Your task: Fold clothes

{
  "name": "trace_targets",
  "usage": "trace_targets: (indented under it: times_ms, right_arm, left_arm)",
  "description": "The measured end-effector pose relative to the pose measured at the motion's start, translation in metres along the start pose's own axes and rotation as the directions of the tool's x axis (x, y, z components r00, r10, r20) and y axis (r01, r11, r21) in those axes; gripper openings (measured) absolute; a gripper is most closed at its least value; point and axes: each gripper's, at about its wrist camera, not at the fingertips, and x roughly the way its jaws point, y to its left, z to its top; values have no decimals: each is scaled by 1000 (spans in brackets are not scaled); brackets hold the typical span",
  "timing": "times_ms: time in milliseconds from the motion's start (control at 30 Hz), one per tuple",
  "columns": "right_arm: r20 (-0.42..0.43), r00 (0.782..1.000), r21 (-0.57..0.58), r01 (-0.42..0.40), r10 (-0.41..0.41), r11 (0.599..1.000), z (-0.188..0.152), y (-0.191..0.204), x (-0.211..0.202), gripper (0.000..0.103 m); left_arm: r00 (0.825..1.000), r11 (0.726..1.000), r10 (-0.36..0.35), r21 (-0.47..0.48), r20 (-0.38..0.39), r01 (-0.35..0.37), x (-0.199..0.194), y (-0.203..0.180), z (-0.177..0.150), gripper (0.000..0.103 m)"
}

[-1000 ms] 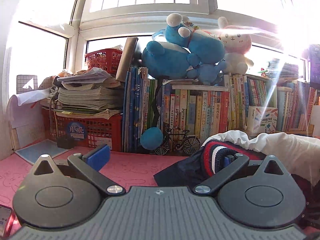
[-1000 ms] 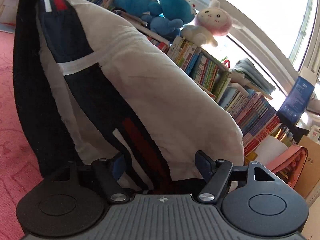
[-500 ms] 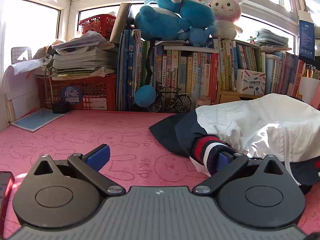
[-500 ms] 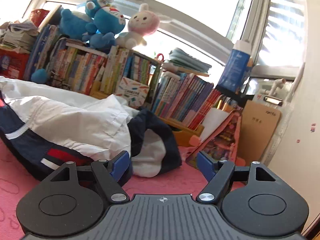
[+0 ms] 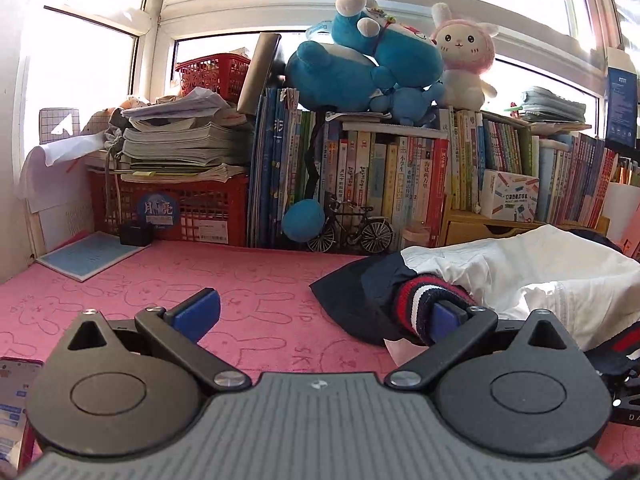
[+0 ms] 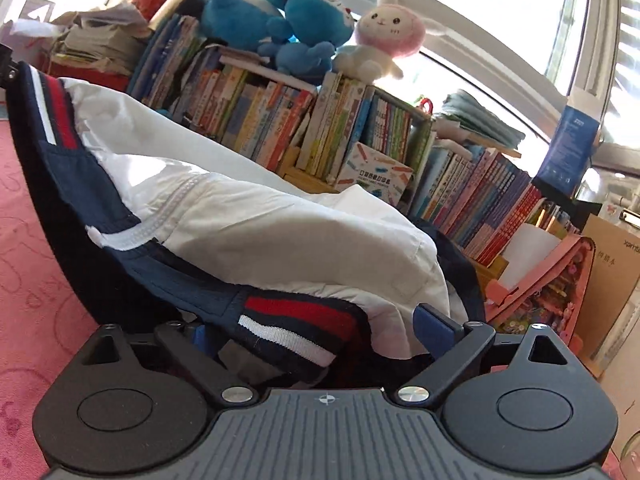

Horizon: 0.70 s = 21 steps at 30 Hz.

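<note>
While the jacket (image 5: 532,276) lies bunched on the pink mat (image 5: 224,292) before the books (image 5: 384,176), both tools sit at its near edge. The right gripper (image 6: 316,326) gapes around the striped hem (image 6: 296,320); the left gripper (image 5: 320,312) gapes too, one finger touching the cuff (image 5: 424,300). I'd pinch single layers squarely, then lift evenly.

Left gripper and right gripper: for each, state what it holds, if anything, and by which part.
Neither holds anything. The left gripper is open, its right finger beside the jacket's striped cuff. The right gripper is open around the jacket's striped hem.
</note>
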Motion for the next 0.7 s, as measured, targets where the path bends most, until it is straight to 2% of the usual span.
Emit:
trace_targets:
  times_ms: [67, 133, 200, 333, 433, 500, 567, 633, 700]
  right_arm:
    - [-32, 998, 27, 62, -61, 998, -12, -25, 2, 93]
    - [-66, 995, 100, 75, -69, 992, -25, -55, -7, 95]
    - [-91, 993, 145, 84, -71, 986, -35, -76, -24, 95]
    - [-100, 993, 148, 84, -69, 986, -47, -98, -70, 95]
    - [-100, 993, 109, 70, -59, 992, -53, -109, -103, 99]
    - [-83, 997, 114, 9, 0, 993, -57, -115, -125, 99]
    - [-76, 989, 176, -110, 125, 978, -59, -125, -141, 99]
    - [-70, 965, 293, -221, 251, 930, -61, -141, -150, 99]
    - [-46, 943, 417, -282, 330, 864, -66, -153, -152, 99]
  left_arm:
    - [1000, 1000, -3, -5, -11, 2, 2, 3, -3, 103]
    - [999, 1000, -17, -5, -28, 17, 3, 4, -7, 103]
    - [997, 998, -50, 35, -59, 53, 1, -2, -16, 103]
    - [993, 984, -83, 151, -89, 96, -19, -18, -34, 103]
    - [989, 975, -114, 182, -98, 131, -43, -18, -37, 103]
    - [988, 972, -113, 194, -109, 132, -61, -14, -36, 103]
    - [985, 972, -105, 197, -138, 131, -71, -7, -34, 103]
    - [973, 972, -136, 166, -184, 167, -70, -2, -35, 103]
    - [963, 969, -161, 150, -216, 195, -67, -1, -38, 103]
